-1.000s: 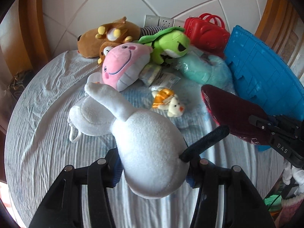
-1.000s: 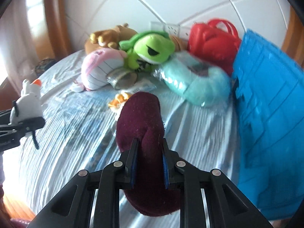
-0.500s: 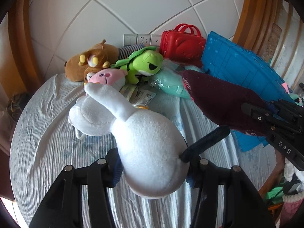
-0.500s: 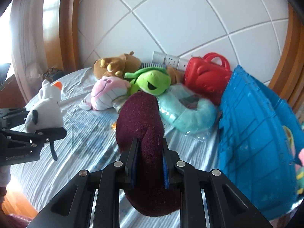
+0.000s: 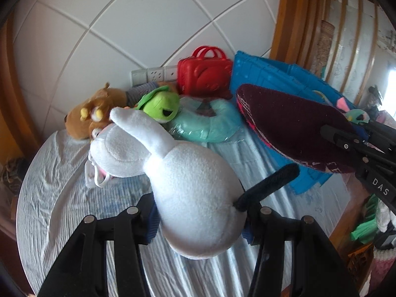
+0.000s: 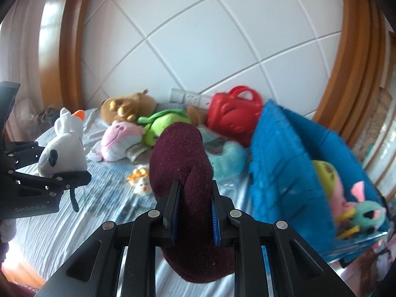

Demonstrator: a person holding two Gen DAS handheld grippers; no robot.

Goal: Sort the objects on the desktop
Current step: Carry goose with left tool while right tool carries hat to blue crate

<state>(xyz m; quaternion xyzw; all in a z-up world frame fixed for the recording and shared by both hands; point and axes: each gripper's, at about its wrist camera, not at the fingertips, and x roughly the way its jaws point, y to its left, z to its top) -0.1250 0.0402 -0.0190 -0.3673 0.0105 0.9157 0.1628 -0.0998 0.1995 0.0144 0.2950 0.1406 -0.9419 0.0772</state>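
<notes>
Right wrist view: right gripper [image 6: 192, 214] clenches the maroon slipper [image 6: 184, 168], left gripper [image 5: 199, 219] grasps the white goose plush [image 5: 183, 180], both held above the bed; next, probably, dropping them into the blue bin [image 6: 292, 153]

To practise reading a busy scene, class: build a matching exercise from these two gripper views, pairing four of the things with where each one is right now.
Things:
1. white plush goose
2. maroon fuzzy slipper
3. red plastic toy case
4. small orange-and-white plush

Places:
A. lying on the striped cloth
B. in the right gripper
C. against the tiled wall
D. in the left gripper

Pairs: 1-D, 2-B, 3-C, 4-A
</notes>
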